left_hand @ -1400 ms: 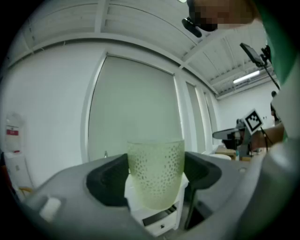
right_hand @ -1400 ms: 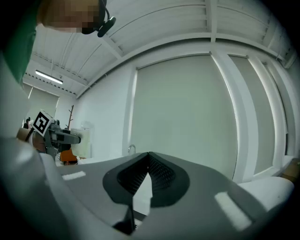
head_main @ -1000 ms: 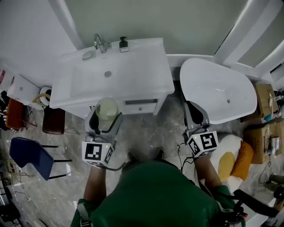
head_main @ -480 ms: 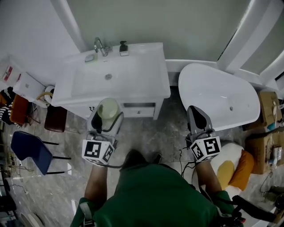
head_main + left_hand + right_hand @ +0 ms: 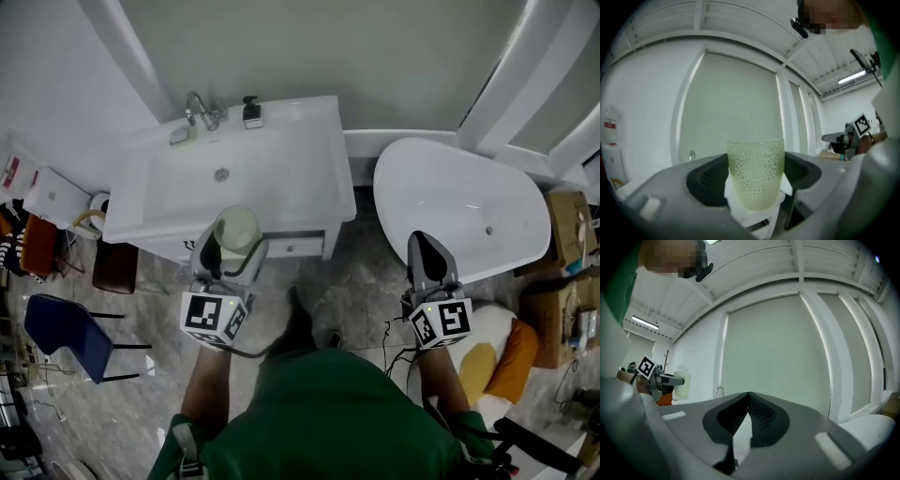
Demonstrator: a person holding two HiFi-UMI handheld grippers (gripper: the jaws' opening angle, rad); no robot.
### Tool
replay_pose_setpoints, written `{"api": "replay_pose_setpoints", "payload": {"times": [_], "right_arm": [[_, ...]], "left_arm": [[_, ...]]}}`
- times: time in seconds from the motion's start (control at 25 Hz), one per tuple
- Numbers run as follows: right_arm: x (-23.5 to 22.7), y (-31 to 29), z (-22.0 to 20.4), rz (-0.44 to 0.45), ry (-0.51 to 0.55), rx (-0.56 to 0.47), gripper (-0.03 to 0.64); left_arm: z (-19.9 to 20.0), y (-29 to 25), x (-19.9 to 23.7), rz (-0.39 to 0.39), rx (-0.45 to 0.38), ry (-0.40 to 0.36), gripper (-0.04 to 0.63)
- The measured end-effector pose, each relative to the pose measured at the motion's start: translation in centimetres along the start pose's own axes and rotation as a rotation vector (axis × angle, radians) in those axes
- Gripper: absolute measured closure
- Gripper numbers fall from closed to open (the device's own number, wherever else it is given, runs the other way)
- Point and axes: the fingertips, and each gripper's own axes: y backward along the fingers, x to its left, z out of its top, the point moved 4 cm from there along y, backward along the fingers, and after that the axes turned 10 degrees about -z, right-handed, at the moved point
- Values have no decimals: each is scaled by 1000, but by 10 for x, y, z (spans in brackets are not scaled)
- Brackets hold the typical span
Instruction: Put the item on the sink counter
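Both forearms reach straight out from the person, grippers pointing toward 12 o'clock. The left gripper (image 5: 232,246) is clamped on a pale green dimpled cup (image 5: 755,173), held upright. In the head view the cup shows right at the front edge of the white sink counter (image 5: 314,141). The right gripper (image 5: 427,255) is pinched closed on nothing, with the white bathtub (image 5: 469,202) at its 12. The faucet (image 5: 199,110) and soap dispenser (image 5: 251,111) sit along the counter's far edge, and there's a blue chair (image 5: 58,323) off at 9 o'clock.
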Motion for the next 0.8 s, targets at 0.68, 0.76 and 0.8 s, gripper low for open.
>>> {"api": "replay_pose_setpoints", "payload": {"times": [0.68,0.76,0.8], "right_arm": [[15,-197,8,-116,9,62,620],[22,-212,7,-114,36,68,620],[26,-220,7,-110,57,70,620]], "left_arm": [[-4,-137,173,-111,-32,40,233],[-11,-146,187,-117,-21,44,234],[-14,-151,193,-120,-16,49,233]]}}
